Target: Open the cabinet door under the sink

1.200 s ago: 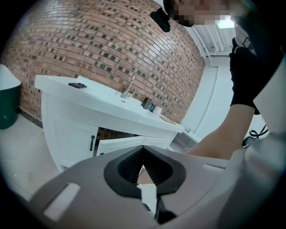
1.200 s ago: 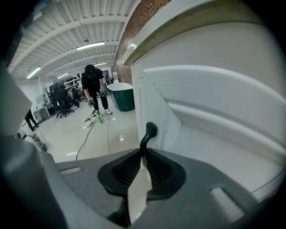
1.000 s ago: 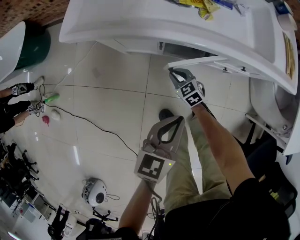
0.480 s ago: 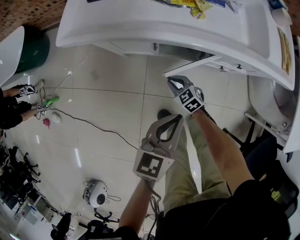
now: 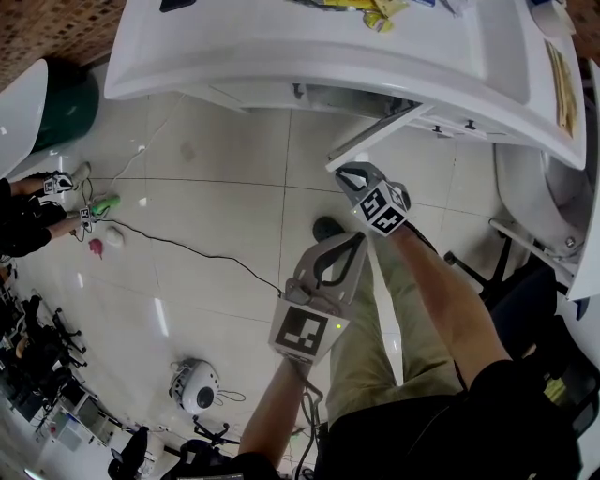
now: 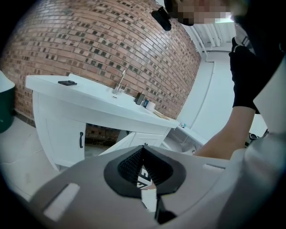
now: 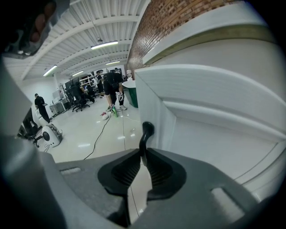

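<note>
While the right gripper (image 7: 143,157) is clamping its ribbed pads (image 7: 126,171) on the thin black handle (image 7: 145,132) of the cabinet door (image 7: 210,129), the left gripper (image 6: 143,151) is hanging back above the person's leg with its jaws pressed together on nothing. The door is standing partly swung out from the cabinet under the white sink counter (image 5: 309,52), its free edge at the right gripper. The likeliest trouble is lying in that handle: it is slim and smooth, and the pads are pinching it low down, so a pull that is straying off the hinge's arc is probably going to slide them off the bar and send the gripper jerking back toward the person's knee. The door's lower corner is also sweeping close to the person's shoe (image 5: 330,227), which is standing just below it, so a wider swing is risking a knock there. A sharp tug is likely to be rattling the small things (image 5: 380,11) lying on the counter top. Beyond that, the glossy pale tile floor (image 5: 225,202) is reflecting the ceiling lights, a black cable (image 5: 187,246) is trailing across it, and a round white machine (image 5: 192,386) is sitting near the person's side. A green bin (image 5: 67,94) is standing against the brick wall (image 6: 89,40), and other people (image 7: 111,87) are working farther off in the open room.
</note>
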`<state>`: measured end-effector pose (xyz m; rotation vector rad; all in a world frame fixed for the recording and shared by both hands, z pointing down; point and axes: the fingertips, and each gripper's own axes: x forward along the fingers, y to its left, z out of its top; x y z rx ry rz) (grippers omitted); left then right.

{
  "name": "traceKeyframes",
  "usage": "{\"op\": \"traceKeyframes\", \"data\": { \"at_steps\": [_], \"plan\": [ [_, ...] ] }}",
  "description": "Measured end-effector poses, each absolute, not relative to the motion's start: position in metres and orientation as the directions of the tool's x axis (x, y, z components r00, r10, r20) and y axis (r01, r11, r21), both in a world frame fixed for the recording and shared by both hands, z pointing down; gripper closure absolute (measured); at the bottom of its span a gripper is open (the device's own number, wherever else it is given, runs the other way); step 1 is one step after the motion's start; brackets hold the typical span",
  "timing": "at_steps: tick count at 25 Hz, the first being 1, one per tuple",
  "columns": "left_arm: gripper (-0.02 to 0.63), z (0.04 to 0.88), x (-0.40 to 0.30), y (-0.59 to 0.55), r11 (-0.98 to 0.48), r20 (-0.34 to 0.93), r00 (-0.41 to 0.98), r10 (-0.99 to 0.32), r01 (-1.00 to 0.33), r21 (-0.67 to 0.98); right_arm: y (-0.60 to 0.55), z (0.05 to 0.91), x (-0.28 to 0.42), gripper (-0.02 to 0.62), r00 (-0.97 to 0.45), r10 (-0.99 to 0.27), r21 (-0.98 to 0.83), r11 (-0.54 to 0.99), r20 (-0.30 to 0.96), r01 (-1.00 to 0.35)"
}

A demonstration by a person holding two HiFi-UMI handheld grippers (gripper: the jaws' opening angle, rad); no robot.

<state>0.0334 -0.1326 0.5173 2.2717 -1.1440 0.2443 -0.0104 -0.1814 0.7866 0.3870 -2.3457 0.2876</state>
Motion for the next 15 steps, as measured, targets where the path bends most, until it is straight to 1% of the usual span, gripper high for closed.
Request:
{"op": "traceKeyframes", "data": {
  "at_steps": [10, 15],
  "plan": [
    [0.589, 0.514, 0.061, -0.132, -0.487, 0.406, 0.631, -0.661, -0.772, 0.408, -0.147, 0.788, 0.024, 0.566, -0.702, -0.131, -0.111, 0.951, 0.700, -0.289],
    [0.589, 0.517, 0.072, -0.133, -0.493, 0.408, 0.635, -0.656, -0.770, 0.406, -0.136, 0.788, 0.043, 0.565, -0.711, -0.121, -0.126, 0.950, 0.692, -0.285]
  ]
}}
